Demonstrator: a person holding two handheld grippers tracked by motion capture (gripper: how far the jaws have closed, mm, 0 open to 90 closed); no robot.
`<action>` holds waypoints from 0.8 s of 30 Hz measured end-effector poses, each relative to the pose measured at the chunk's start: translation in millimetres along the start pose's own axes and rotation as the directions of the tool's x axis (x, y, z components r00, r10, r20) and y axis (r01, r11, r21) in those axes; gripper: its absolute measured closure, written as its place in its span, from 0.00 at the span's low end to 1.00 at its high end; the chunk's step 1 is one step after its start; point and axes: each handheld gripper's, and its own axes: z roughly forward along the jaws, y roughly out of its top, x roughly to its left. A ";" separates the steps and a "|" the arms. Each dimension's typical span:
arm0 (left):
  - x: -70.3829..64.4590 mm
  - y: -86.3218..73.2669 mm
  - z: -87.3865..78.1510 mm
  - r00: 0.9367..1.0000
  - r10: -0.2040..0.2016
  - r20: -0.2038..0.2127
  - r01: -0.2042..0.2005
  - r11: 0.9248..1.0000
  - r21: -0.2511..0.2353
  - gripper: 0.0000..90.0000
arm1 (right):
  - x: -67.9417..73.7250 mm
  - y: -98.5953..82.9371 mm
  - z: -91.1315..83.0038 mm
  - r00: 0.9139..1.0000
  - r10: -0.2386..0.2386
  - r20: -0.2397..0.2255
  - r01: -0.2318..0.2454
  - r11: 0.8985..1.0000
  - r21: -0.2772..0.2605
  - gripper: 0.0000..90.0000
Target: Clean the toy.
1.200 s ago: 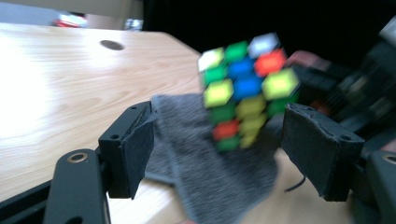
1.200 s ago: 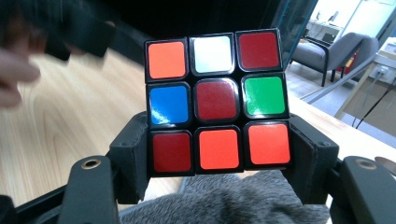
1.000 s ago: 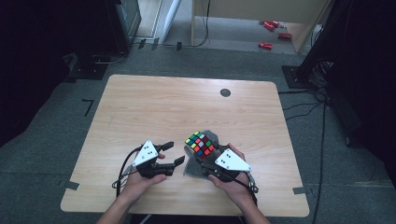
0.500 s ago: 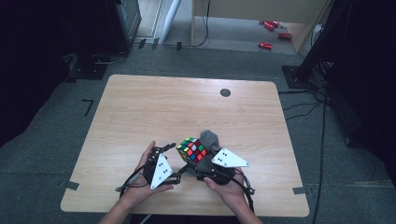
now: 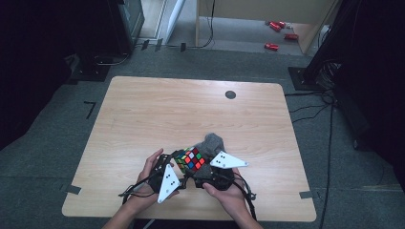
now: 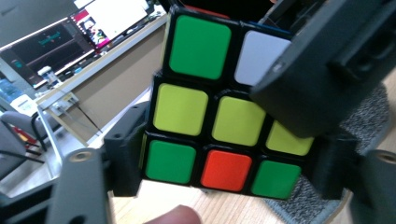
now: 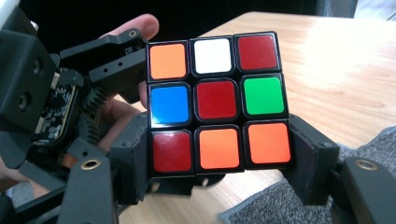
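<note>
High view: pale wooden table (image 5: 143,119) on grey carpet, a dark round spot (image 5: 230,94) near its far edge, red things (image 5: 275,34) on the floor beyond. Near the front edge I hold the puzzle cube (image 5: 189,160) off the tabletop between both tools. My left gripper (image 5: 175,162) clamps its bottom layer; my right gripper (image 5: 199,167) clamps it too. Grey cloth (image 5: 213,143) lies just behind. Left gripper view: monitors (image 6: 70,32) on a desk behind.
</note>
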 end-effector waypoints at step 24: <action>40.9 -16.3 -9.1 0.924 -0.367 0.110 0.362 0.930 0.063 0.38 | -59.1 -31.1 19.9 0.920 -0.295 0.257 0.234 0.941 0.244 0.31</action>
